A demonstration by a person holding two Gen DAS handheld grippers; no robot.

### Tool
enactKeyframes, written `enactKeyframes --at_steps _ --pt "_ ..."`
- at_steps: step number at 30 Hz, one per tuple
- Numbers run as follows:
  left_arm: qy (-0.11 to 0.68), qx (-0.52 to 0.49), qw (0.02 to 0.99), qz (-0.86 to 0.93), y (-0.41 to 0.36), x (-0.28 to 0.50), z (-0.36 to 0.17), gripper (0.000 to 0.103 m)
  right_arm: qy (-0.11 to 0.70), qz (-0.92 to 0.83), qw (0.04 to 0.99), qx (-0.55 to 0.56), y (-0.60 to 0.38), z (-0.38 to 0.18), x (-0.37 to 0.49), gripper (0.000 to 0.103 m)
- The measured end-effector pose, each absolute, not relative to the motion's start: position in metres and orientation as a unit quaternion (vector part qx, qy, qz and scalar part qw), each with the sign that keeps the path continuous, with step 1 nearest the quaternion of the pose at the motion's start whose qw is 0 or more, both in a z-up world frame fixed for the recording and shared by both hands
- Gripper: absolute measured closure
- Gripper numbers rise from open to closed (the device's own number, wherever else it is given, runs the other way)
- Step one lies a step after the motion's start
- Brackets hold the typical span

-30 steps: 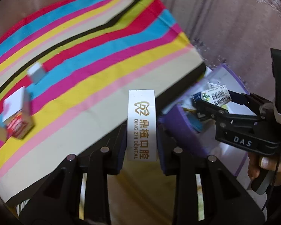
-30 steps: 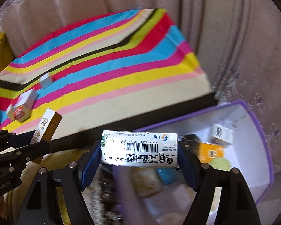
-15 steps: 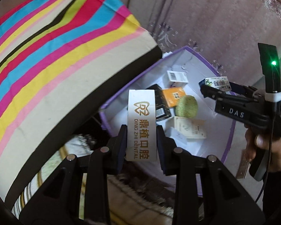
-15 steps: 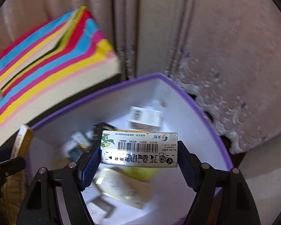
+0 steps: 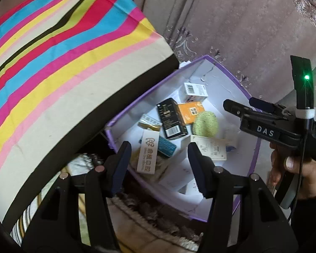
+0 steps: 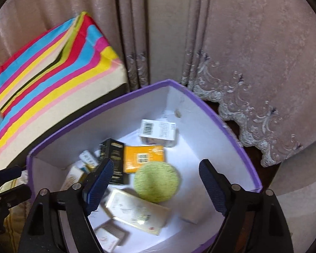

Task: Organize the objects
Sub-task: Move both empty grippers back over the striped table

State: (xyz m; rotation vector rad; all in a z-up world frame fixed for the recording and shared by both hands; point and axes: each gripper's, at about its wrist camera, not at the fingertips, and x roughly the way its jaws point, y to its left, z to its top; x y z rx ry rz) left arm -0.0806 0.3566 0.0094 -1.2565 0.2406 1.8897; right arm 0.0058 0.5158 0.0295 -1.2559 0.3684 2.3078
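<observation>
A purple box with white inside [image 5: 217,67] [image 6: 99,109] stands on the floor beside the striped table and holds several small cartons and a green sponge ball [image 5: 204,123] [image 6: 157,181]. My left gripper [image 5: 158,162] is open above the box's near-left corner; the white dental carton [image 5: 148,151] is free between its fingers, over the box. My right gripper [image 6: 155,181] is open and empty above the box; it also shows in the left wrist view [image 5: 238,106]. The pale carton with a barcode label [image 6: 137,210] lies in the box below it.
The striped table [image 5: 52,63] [image 6: 42,67] is left of the box. A pinkish curtain with lace trim [image 6: 231,63] hangs behind. A black carton [image 5: 171,119], an orange carton [image 6: 144,158] and a white barcode carton [image 6: 158,132] lie in the box.
Both grippers have opened over the box. The right one dropped its barcode carton into the box. The left one let go of the dental carton, which is dropping.
</observation>
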Motion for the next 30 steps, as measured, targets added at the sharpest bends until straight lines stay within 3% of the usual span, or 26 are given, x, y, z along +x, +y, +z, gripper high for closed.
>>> enactKeyframes --at_steps 16,30 --pt "0.014 -0.485 0.314 0.816 0.229 -0.132 0.021 0.043 0.088 0.876 0.123 -0.458 0.402 0.049 -0.05 0.019" --pt "-0.087 -0.455 0.144 0.874 0.051 -0.182 0.027 0.043 0.055 0.883 0.045 -0.463 0.306 0.058 -0.09 0.019"
